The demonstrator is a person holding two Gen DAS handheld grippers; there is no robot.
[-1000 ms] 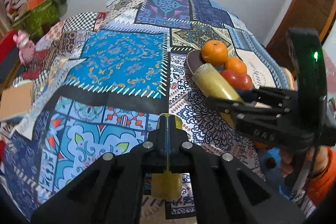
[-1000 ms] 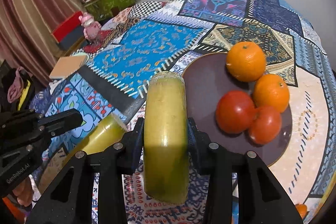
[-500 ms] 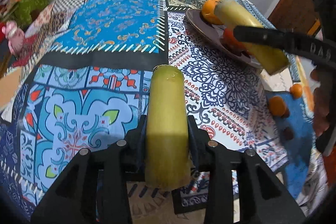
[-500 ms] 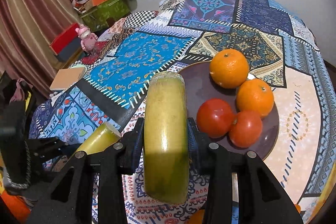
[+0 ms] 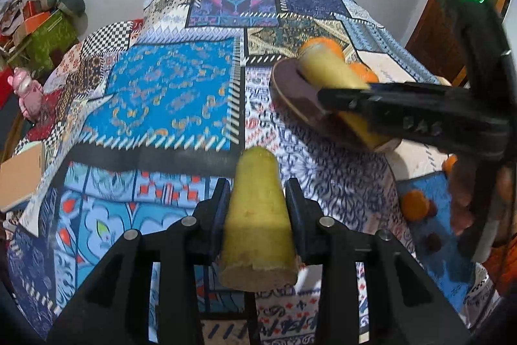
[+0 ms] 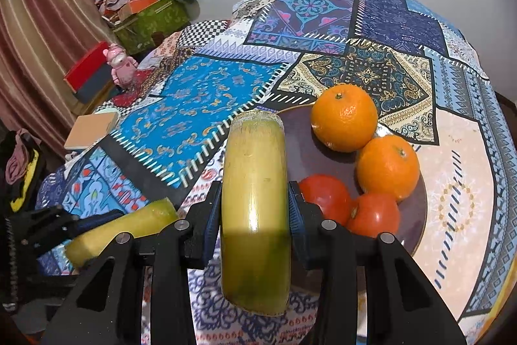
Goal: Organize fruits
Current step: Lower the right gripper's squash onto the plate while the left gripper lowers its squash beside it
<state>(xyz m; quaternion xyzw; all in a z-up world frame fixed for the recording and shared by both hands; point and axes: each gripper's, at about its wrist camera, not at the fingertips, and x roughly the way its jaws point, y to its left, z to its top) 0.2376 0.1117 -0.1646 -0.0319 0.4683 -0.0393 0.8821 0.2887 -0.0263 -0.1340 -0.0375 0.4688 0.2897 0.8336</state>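
Observation:
My left gripper (image 5: 258,206) is shut on a yellow-green sugarcane piece (image 5: 258,215), held above the patchwork cloth. My right gripper (image 6: 255,206) is shut on a second sugarcane piece (image 6: 255,199), held over the near left edge of the dark brown plate (image 6: 297,147). The plate holds two oranges (image 6: 344,117) (image 6: 387,167) and two red tomatoes (image 6: 326,194) (image 6: 373,214). In the left wrist view the right gripper (image 5: 352,101) and its sugarcane piece (image 5: 332,70) sit over the plate (image 5: 290,92). The left gripper's sugarcane piece shows in the right wrist view (image 6: 122,228) at the lower left.
A patchwork cloth (image 6: 200,105) covers the table. A tan book (image 6: 90,128) lies at its left edge. A pink toy (image 6: 119,67), red box and green box stand on the floor beyond. Small orange fruits (image 5: 415,206) lie on the cloth at the right.
The left gripper has lifted and tilted up, so more of the far table shows. The right gripper with its sugarcane piece has moved closer over the plate.

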